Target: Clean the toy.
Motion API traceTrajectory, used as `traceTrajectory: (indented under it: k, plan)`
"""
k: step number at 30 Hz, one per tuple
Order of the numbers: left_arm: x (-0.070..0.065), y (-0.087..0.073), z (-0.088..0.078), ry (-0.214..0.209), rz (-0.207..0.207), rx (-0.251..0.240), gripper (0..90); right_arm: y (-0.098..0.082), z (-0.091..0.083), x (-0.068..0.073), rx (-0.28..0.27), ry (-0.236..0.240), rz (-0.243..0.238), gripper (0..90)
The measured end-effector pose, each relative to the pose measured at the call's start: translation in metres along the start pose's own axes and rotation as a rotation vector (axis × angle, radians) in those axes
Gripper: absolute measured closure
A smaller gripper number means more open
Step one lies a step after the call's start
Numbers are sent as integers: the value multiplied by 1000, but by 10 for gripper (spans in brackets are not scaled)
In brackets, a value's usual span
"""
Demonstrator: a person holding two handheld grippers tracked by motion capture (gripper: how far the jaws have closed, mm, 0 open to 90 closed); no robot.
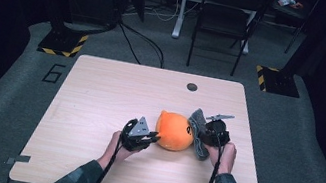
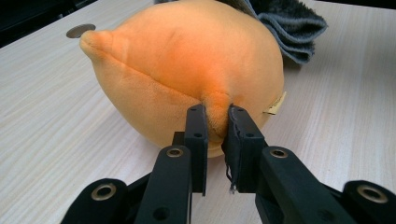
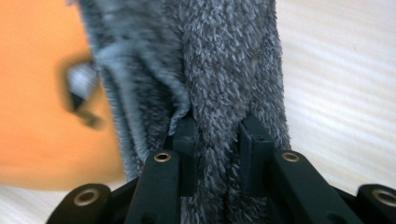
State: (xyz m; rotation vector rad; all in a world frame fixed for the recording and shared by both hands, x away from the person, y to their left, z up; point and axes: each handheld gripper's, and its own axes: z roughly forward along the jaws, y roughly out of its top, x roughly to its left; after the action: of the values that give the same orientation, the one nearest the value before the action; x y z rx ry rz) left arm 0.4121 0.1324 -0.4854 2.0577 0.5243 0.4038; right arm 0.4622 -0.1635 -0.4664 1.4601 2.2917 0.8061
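Observation:
An orange plush toy [image 1: 173, 130] lies on the wooden table [image 1: 110, 92], a little right of centre. My left gripper [image 1: 152, 138] is at its left side, shut on a pinched fold of the orange plush [image 2: 215, 116]. A grey fuzzy cloth [image 1: 198, 131] leans against the toy's right side. My right gripper [image 1: 204, 135] is shut on that grey cloth [image 3: 219, 93], with a thick fold pressed between its jaws. In the right gripper view the orange plush toy [image 3: 42, 116] sits blurred just left of the cloth. Each gripper is held by a person's hand.
A round dark grommet [image 1: 192, 87] sits in the table near its far edge. Beyond the table stand a black chair [image 1: 225, 16] and stands with yellow-black striped bases [image 1: 63, 42]. Cables trail from both grippers toward the near edge.

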Motion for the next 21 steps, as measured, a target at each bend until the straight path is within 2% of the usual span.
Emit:
traceTrajectory:
  k: [4,9,12,15,21]
  plan:
    - [0,0,0,6,8,-5,799,0,-4,-5,-13,-4,14,729]
    - [1,0,-1,8,5,-11,798,11,-30,-3,-108,-1,5,731]
    - [0,1,-1,5,8,-11,798,18,-45,3,-161,26,-2,731]
    - [-1,1,-1,3,10,-9,797,25,-55,16,-201,72,-37,730]
    - [-2,1,-1,4,13,-6,794,36,-61,58,-232,142,-142,728]
